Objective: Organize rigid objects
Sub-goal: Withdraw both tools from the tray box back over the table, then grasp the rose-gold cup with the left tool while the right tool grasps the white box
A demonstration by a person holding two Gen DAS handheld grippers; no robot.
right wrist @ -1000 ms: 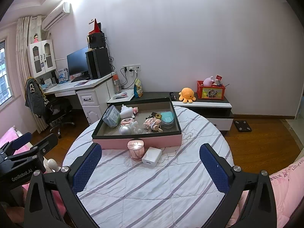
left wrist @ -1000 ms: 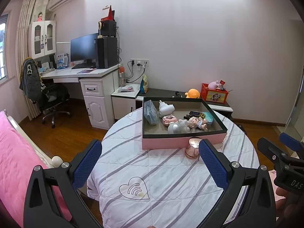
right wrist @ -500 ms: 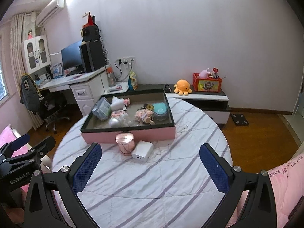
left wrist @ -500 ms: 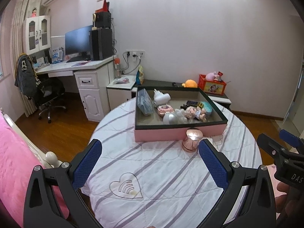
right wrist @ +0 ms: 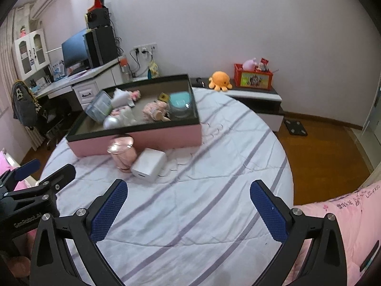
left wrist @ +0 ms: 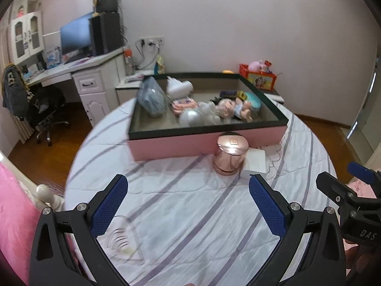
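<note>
A pink box with a dark rim (left wrist: 207,141) (right wrist: 166,134) stands on the round striped table (left wrist: 190,214) (right wrist: 214,202) and holds a doll (left wrist: 234,109), a silver ball (left wrist: 191,117), a teal tin (right wrist: 182,103) and other small items. In front of it stand a rose-gold jar (left wrist: 229,152) (right wrist: 122,152) and a white charger block (left wrist: 254,163) (right wrist: 148,164). My left gripper (left wrist: 188,207) is open and empty, short of the jar. My right gripper (right wrist: 188,211) is open and empty, right of the charger.
A white desk with monitor and speakers (left wrist: 90,66) and an office chair (left wrist: 42,104) stand at the back left. A low cabinet (right wrist: 252,95) carries an orange plush and a red crate. Pink bedding (left wrist: 14,209) (right wrist: 338,214) borders the table on both sides.
Both grippers have moved forward and lower toward the table. The box, jar and charger look larger and nearer. Both stay open and empty.
</note>
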